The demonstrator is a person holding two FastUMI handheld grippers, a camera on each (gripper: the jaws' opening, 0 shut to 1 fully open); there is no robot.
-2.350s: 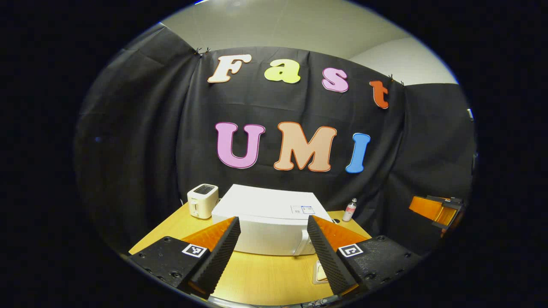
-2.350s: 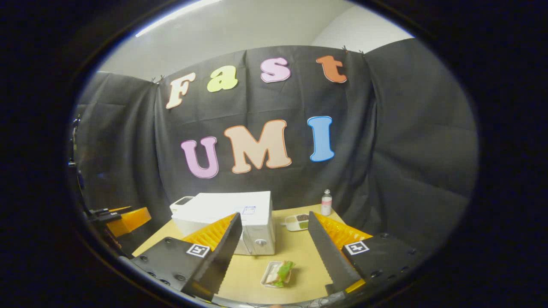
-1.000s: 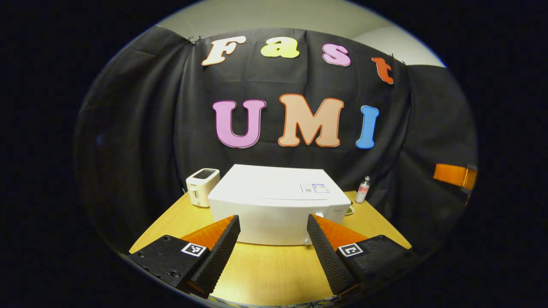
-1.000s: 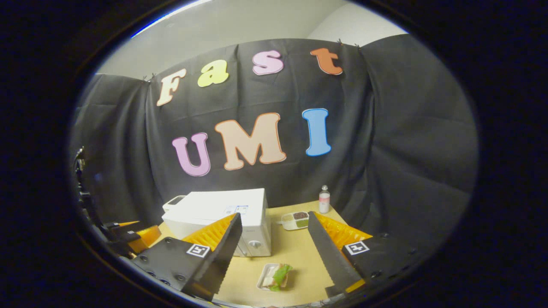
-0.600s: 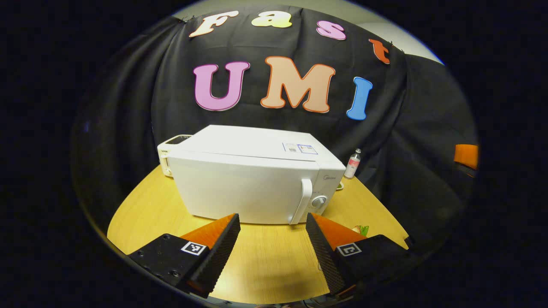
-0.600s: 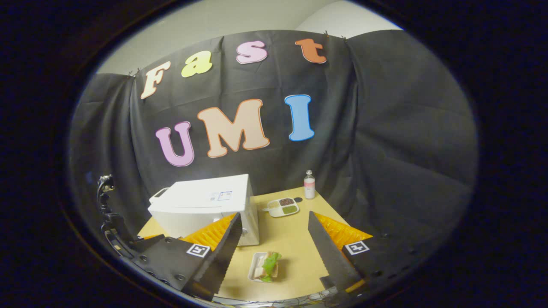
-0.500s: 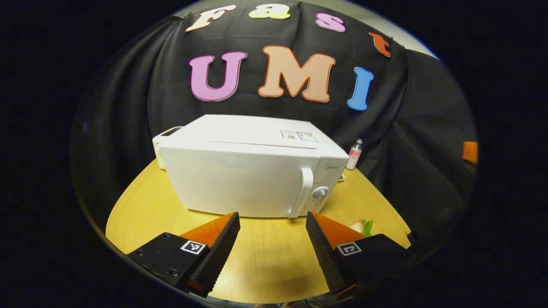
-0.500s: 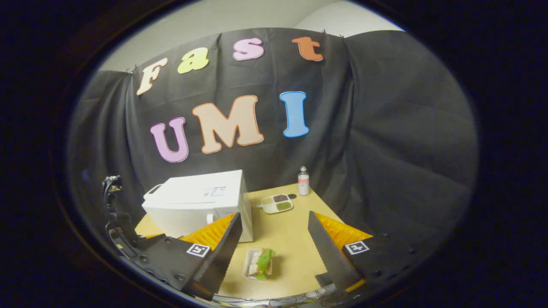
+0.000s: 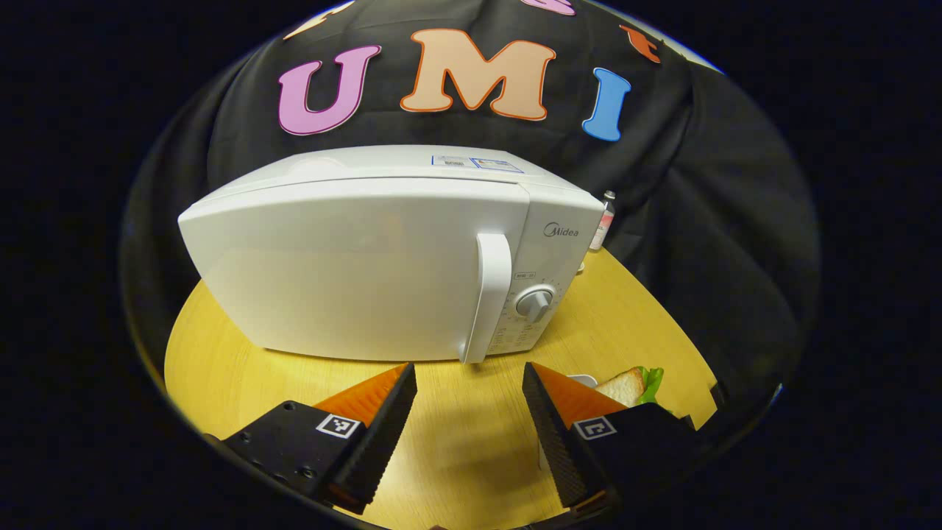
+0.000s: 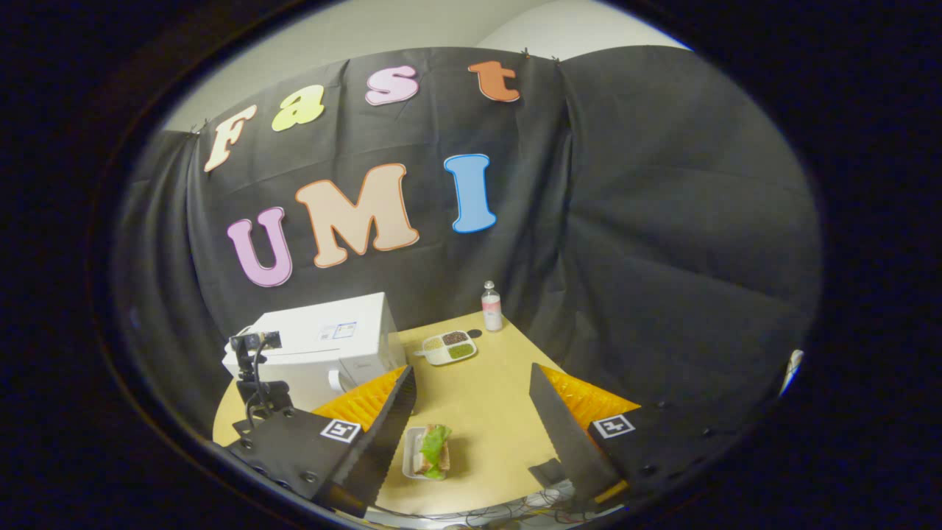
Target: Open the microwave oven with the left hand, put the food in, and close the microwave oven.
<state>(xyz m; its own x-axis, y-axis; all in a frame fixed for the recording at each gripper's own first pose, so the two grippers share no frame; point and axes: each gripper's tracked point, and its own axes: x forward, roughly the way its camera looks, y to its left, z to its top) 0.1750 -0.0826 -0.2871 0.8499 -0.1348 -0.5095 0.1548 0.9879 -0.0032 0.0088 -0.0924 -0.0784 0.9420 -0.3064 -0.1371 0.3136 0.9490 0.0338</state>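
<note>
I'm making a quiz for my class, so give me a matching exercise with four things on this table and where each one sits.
Things:
1. microwave door handle
2. sandwich
3. small bottle
4. divided dish

Places:
A. far table corner, by the cloth
B. just left of the control dial
C. in a tray at the near table edge
D. right of the microwave, before the bottle

Pairs: 1-B, 2-C, 3-A, 4-D

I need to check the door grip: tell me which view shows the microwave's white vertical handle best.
The left gripper view: the white vertical handle stands close, whole and unobstructed on the shut white microwave. The right gripper view shows it small and far off, partly behind a finger.
</note>
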